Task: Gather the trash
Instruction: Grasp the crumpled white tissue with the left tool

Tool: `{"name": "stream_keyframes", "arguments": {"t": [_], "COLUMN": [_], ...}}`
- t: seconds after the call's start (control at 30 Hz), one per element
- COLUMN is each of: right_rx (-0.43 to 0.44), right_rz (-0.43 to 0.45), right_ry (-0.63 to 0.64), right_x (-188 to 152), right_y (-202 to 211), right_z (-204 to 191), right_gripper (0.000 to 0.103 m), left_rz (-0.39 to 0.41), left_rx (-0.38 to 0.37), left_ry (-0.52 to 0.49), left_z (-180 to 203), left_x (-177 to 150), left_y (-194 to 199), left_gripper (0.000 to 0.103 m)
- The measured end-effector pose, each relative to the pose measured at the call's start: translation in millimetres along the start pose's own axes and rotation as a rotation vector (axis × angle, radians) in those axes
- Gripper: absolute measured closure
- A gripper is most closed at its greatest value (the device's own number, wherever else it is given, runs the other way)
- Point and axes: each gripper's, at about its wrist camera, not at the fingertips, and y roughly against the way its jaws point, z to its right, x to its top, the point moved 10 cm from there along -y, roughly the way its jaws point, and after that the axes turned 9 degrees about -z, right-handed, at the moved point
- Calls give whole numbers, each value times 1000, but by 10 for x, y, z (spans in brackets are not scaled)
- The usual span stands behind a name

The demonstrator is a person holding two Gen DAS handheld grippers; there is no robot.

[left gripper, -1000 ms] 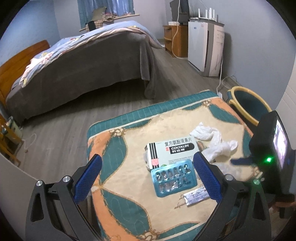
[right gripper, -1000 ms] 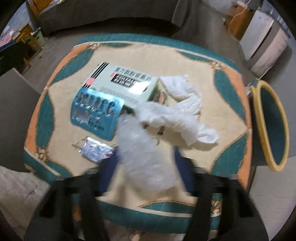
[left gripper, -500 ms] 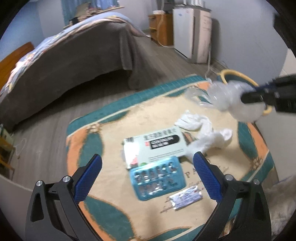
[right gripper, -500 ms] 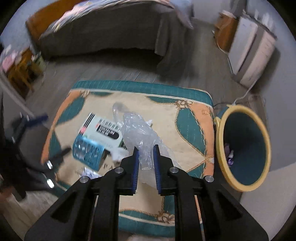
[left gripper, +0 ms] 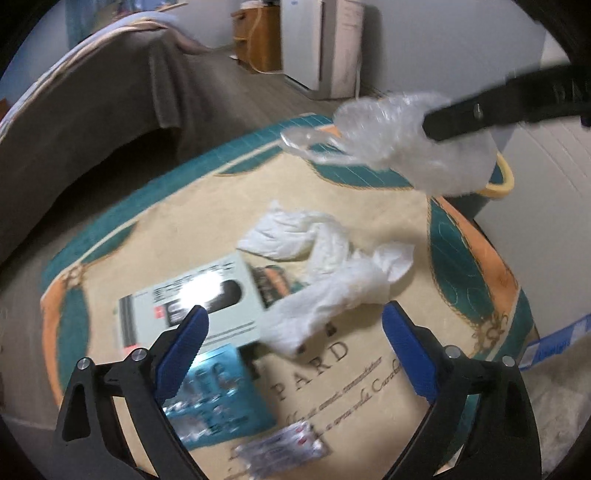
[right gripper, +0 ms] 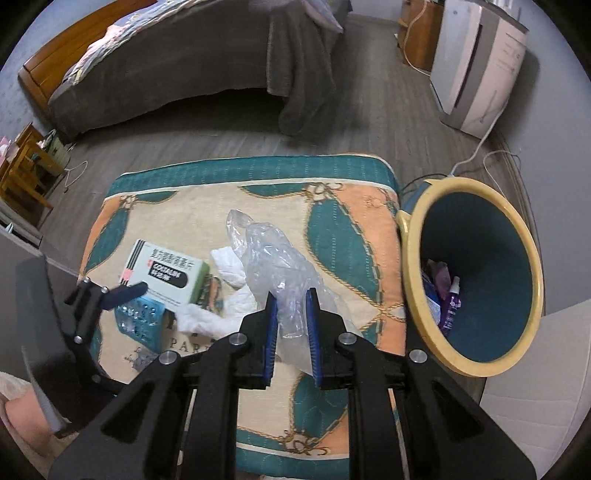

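My right gripper (right gripper: 291,299) is shut on a crumpled clear plastic bag (right gripper: 269,254), held in the air above the patterned cushion (right gripper: 347,229); the bag (left gripper: 399,144) also shows at the top right of the left wrist view. A teal bin with a yellow rim (right gripper: 476,273) stands to the right of the cushion. My left gripper (left gripper: 295,321) hangs open low over the cushion, above the white tissue (left gripper: 332,266) and the medicine box (left gripper: 192,299). A blue blister pack (left gripper: 218,391) and a foil strip (left gripper: 284,446) lie nearer.
A bed with a grey cover (right gripper: 192,62) stands beyond the cushion across the wooden floor. A white appliance (right gripper: 476,70) and a wooden cabinet (right gripper: 421,33) line the far right wall. A cable (right gripper: 476,155) runs along the floor behind the bin.
My right gripper closed on the plastic bag, lifted it off the cushion and carried it towards the bin. My left gripper came down and closer to the tissue and box.
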Motion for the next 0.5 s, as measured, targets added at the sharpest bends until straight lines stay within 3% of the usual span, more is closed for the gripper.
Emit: {"name": "stream_keyframes", "arguments": {"t": [0.27, 0.33, 0.4, 0.5], "right_rx": [16, 20, 20, 21], "right_rz": [-4, -4, -3, -3], "right_ry": [-15, -17, -16, -16], "right_x": [-2, -1, 2, 1], "right_y": [0, 0, 0, 2], "right_z": [42, 42, 43, 45], "right_gripper": [89, 89, 89, 89], "left_rz": [-32, -49, -67, -68], "left_rx": [-31, -38, -40, -36], "left_ry": [-71, -106, -132, -150], "left_z": [244, 308, 349, 377], "left_x": [50, 16, -19, -44], "left_y": [-229, -286, -318, -315], "left_gripper": [26, 39, 62, 83]}}
